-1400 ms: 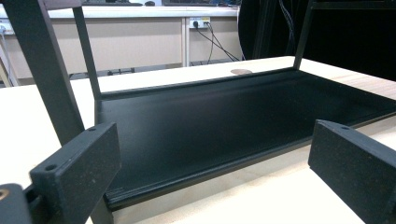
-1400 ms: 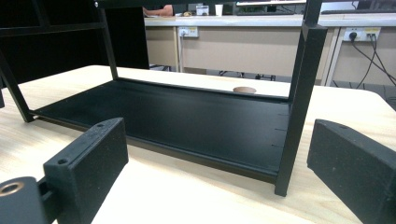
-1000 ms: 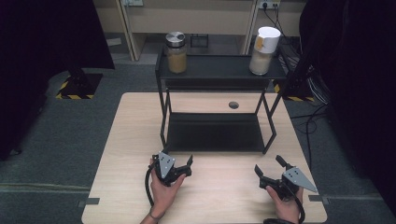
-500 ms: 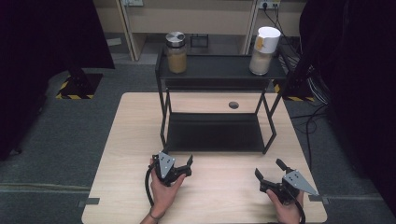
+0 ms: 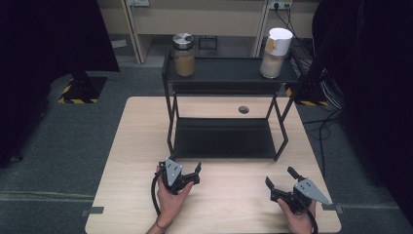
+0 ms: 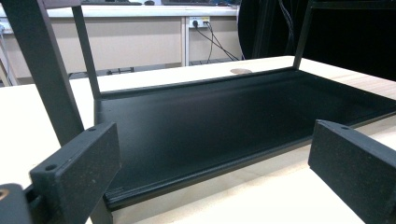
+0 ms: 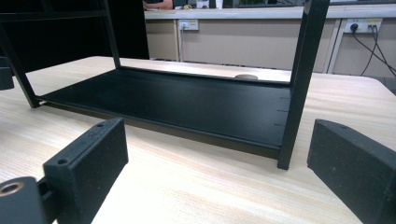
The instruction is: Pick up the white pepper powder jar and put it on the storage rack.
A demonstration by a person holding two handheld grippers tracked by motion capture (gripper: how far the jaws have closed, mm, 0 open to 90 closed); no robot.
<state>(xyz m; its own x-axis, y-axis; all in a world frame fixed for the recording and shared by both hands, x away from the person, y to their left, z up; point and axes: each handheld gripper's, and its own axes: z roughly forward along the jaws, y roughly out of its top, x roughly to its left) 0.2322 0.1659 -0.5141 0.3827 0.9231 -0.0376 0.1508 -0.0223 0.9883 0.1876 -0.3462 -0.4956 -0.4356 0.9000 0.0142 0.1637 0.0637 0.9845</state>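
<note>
A black metal two-tier rack [image 5: 229,74] stands on the far half of a light wooden table [image 5: 229,204]. Its top shelf carries a glass jar with a metal lid [image 5: 184,54] at the left and a white-lidded jar [image 5: 275,48] at the right. The lower shelf [image 5: 221,139] is bare, as also seen in the left gripper view [image 6: 224,116] and the right gripper view [image 7: 187,102]. My left gripper [image 5: 184,165] is open and empty by the rack's front left leg [image 6: 44,70]. My right gripper [image 5: 280,177] is open and empty near the front right leg [image 7: 299,84].
A round grommet hole [image 5: 243,109] sits in the table behind the rack. Light wooden cabinets [image 5: 219,19] and cables [image 5: 316,73] lie on the floor beyond the table. Bare wood spans the table front between the two hands.
The right gripper has slid slightly toward the table's near edge. The left gripper has stayed put.
</note>
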